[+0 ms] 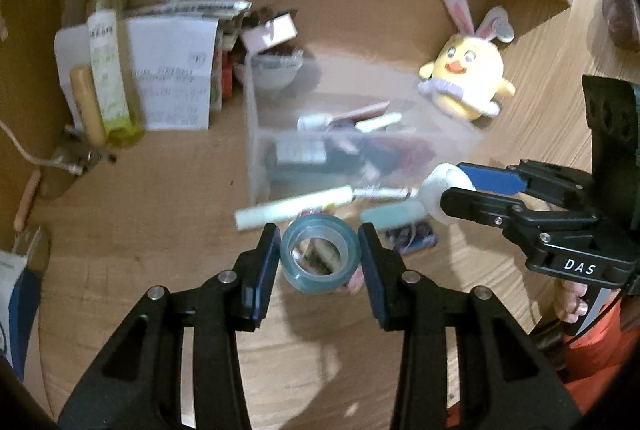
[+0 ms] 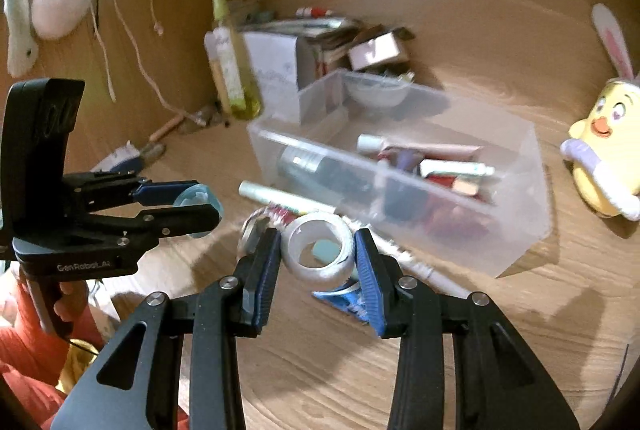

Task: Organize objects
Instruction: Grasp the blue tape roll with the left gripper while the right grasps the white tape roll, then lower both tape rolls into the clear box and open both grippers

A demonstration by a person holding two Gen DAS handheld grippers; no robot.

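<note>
The left gripper (image 1: 319, 257) clamps one clear bluish tape roll (image 1: 319, 254) between its fingers, held above the wooden desk (image 1: 160, 197). The right gripper (image 2: 316, 257) grasps one white tape roll (image 2: 318, 257) the same way. Just beyond both lies one white marker (image 1: 296, 207), then one clear plastic bin (image 2: 400, 165) of small items. One yellow plush chick (image 1: 466, 77) stands right of the bin.

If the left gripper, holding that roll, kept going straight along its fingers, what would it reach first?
Most likely the white marker pen lying just ahead of the clear tape roll that the left gripper holds, then the front wall of the clear plastic bin. Height above the desk is unclear, so it might pass over the pen.
</note>
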